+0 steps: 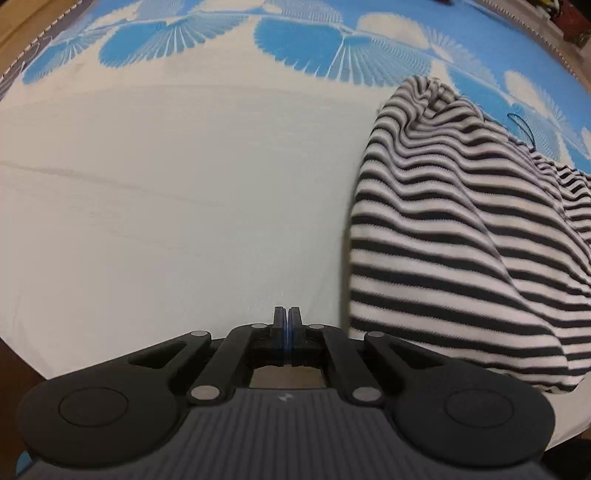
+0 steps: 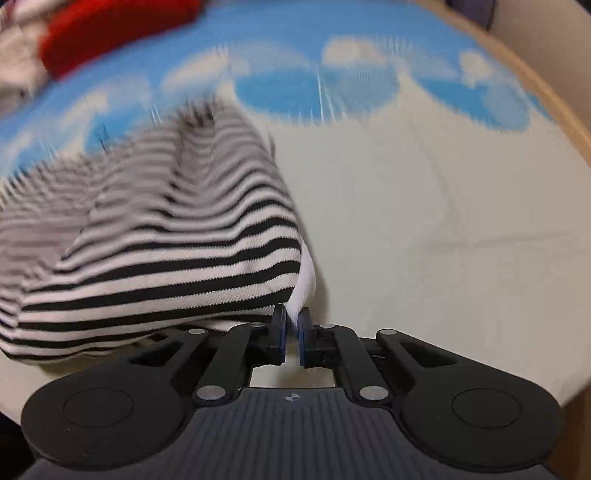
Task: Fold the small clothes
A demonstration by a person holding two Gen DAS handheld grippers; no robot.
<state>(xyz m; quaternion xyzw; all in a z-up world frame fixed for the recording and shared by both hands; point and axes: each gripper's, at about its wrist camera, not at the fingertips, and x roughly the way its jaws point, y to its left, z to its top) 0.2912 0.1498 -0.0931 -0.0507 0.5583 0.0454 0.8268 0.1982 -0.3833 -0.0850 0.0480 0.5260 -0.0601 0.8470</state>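
Closest in, the right gripper [image 2: 291,325] has its black jaws with blue pads pinching a thin white hem at the corner of the black-and-white striped knit garment [image 2: 159,258], and only a narrow sliver of fabric sits between the pads, so the likeliest failure is that this edge slips out once it is pulled or lifted, dropping the corner back in a heap. The left gripper [image 1: 287,326] has its jaws pressed together on nothing, the pads meeting over bare cloth with the garment lying just beside it on its right side, so it seems to have missed its corner; if both hands lift now, the piece would hang from one point and twist rather than spread flat. The garment itself lies bunched and rumpled on the pale cream bed sheet with a blue fan-patterned border [image 1: 147,184], with humps and deep creases running through the stripes, and any fold made before it is smoothed would likely trap those wrinkles. A thin dark thread loop [image 1: 522,127] shows at its far edge and could snag. The right wrist view is smeared, so the far part of the fabric is hard to read there. Farther off, a red fabric item [image 2: 110,33] lies on the blue border near the far edge, well apart from the stripes, though a wide sweep of the garment could drag into it
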